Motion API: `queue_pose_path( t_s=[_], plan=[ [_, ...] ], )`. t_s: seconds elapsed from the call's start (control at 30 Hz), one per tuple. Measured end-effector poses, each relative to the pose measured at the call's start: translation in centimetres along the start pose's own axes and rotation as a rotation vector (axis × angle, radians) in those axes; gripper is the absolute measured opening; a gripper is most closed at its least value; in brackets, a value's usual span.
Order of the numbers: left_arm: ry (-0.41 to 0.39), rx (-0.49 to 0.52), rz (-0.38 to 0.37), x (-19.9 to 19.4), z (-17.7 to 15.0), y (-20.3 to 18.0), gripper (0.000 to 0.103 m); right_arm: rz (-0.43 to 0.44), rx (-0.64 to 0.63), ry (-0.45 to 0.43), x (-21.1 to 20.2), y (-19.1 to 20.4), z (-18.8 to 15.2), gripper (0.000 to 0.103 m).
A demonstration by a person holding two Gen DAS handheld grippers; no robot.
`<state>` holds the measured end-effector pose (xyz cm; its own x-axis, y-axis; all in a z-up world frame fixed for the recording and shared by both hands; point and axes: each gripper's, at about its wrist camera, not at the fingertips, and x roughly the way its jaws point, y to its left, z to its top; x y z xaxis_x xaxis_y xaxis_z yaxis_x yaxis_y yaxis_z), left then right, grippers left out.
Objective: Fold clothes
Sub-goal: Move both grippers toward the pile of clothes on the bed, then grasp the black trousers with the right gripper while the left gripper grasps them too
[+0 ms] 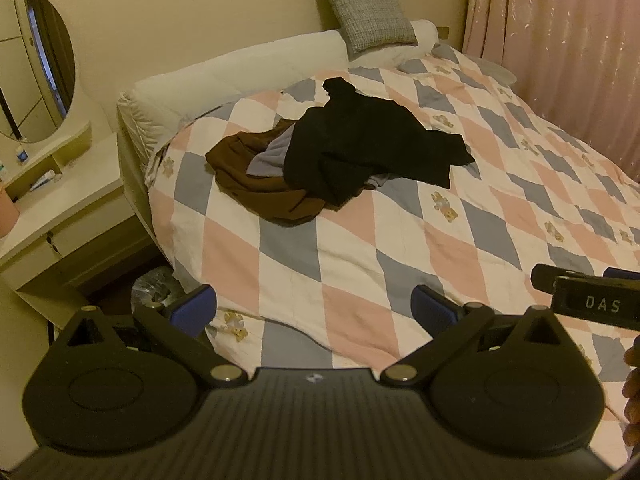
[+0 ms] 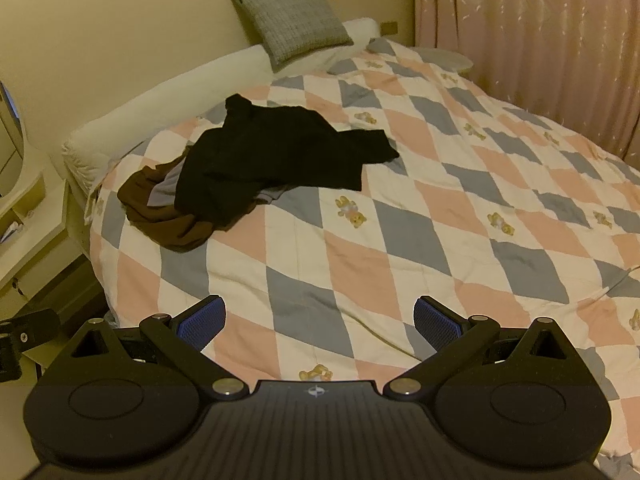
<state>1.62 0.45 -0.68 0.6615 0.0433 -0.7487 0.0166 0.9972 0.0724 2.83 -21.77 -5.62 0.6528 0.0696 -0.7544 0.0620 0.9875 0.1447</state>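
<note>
Left tool (image 1: pixel 314 310) and right tool (image 2: pixel 319 320), jaws wide apart.

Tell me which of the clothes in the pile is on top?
The black garment is on top. It sprawls over the grey-lilac one, which only peeks out, and the brown one lies at the bottom on the quilt.

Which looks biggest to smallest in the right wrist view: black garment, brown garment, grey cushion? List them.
1. black garment, clearly largest.
2. brown garment and grey cushion look alike; the brown one is partly covered and the cushion farther off, so unranked.
</note>
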Motion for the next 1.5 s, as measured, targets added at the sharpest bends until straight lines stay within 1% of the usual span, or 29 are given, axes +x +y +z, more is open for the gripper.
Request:
queue_pose_path(
  t_s=[0.2, 0.37, 0.57, 0.67, 0.8, 0.93, 1.0, 1.07, 1.17, 1.23, 1.27, 1.33, 1.4, 1.47, 1.5],
  plan=[
    [0.012, 0.001, -0.019, 2.4, 1.0, 1.3, 0.102, -0.004, -0.012, 0.000, 1.4, 1.5, 1.2, 0.103],
    [0.032, 0.019, -0.047, 5.5, 2.6, 2.2, 0.102, -0.027, 0.002, 0.019, 4.0, 2.3, 2.8, 0.103],
    [0.091, 0.031, -0.090, 11.2, 5.6, 3.8, 0.102, -0.071, 0.036, 0.069, 8.7, 3.0, 5.3, 0.103],
    [0.123, 0.035, -0.095, 14.4, 7.2, 4.7, 0.102, -0.060, 0.058, 0.088, 11.2, 3.2, 6.2, 0.103],
    [0.179, 0.051, -0.105, 19.0, 9.1, 5.9, 0.102, -0.047, 0.138, 0.104, 14.4, 3.1, 6.8, 0.103],
    [0.242, 0.055, -0.121, 23.2, 10.7, 7.4, 0.102, -0.009, 0.263, 0.119, 17.6, 2.5, 7.3, 0.103],
    [0.265, 0.038, -0.136, 25.4, 11.7, 8.5, 0.102, -0.002, 0.311, 0.161, 19.7, 2.7, 7.7, 0.103],
    [0.281, 0.025, -0.152, 27.5, 12.8, 9.5, 0.102, -0.007, 0.327, 0.211, 21.9, 3.1, 8.2, 0.103],
    [0.277, 0.032, -0.166, 30.2, 14.4, 10.5, 0.101, -0.020, 0.348, 0.254, 24.8, 3.7, 9.1, 0.103],
    [0.269, 0.052, -0.192, 32.0, 15.7, 10.8, 0.093, -0.027, 0.355, 0.263, 26.6, 4.2, 10.1, 0.103],
    [0.261, 0.066, -0.203, 33.0, 16.4, 10.9, 0.090, -0.030, 0.349, 0.260, 27.5, 4.5, 10.7, 0.102],
    [0.239, 0.097, -0.228, 34.8, 17.6, 10.9, 0.080, -0.032, 0.333, 0.253, 29.3, 5.3, 12.0, 0.098],
    [0.224, 0.116, -0.253, 36.5, 18.8, 10.6, 0.073, -0.021, 0.308, 0.239, 31.1, 6.1, 13.7, 0.091],
    [0.204, 0.119, -0.287, 38.4, 20.0, 10.5, 0.068, -0.006, 0.298, 0.219, 32.7, 6.9, 15.3, 0.089],
    [0.197, 0.122, -0.299, 39.3, 20.6, 10.3, 0.061, 0.005, 0.295, 0.208, 33.6, 7.2, 16.2, 0.086]
  ],
)
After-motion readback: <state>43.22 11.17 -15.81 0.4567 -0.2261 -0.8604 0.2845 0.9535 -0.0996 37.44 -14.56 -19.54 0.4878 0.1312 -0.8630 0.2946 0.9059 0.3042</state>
